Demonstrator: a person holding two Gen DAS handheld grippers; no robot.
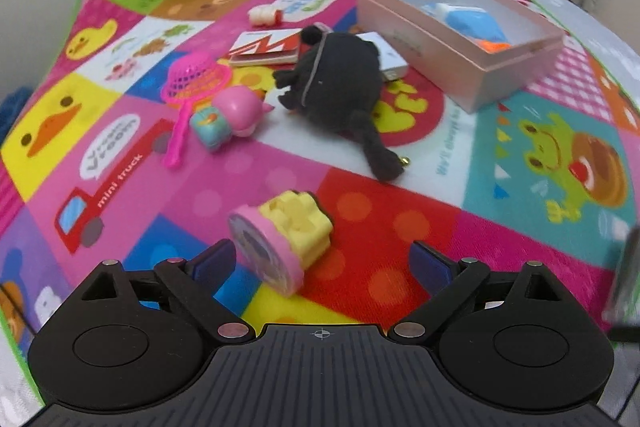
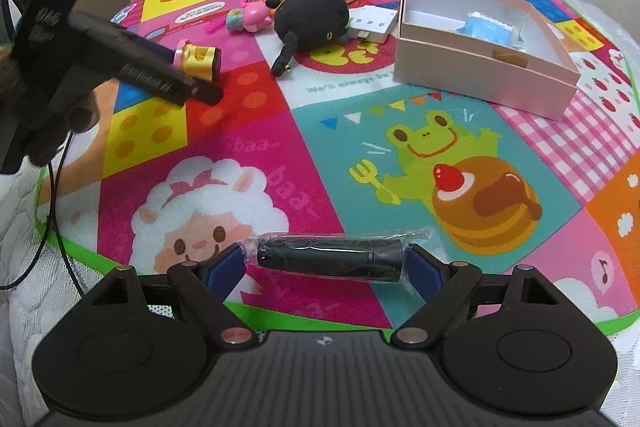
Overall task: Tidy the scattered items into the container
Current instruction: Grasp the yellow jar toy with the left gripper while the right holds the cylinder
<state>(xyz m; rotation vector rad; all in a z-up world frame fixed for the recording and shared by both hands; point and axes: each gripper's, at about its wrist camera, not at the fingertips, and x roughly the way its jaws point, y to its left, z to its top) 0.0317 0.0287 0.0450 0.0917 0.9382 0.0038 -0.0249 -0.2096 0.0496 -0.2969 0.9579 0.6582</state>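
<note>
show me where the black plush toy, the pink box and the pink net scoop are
black plush toy (image 1: 338, 77), left wrist view, middle of its body
pink box (image 1: 432, 39), left wrist view, near side wall
pink net scoop (image 1: 191, 75), left wrist view, mesh basket

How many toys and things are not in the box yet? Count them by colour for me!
Black: 2 (plush, tube)
Pink: 2 (net, doll)
White: 2 (pack, stamp)
Yellow: 1 (block)
Red and white: 1 (card)
Total: 8
</note>
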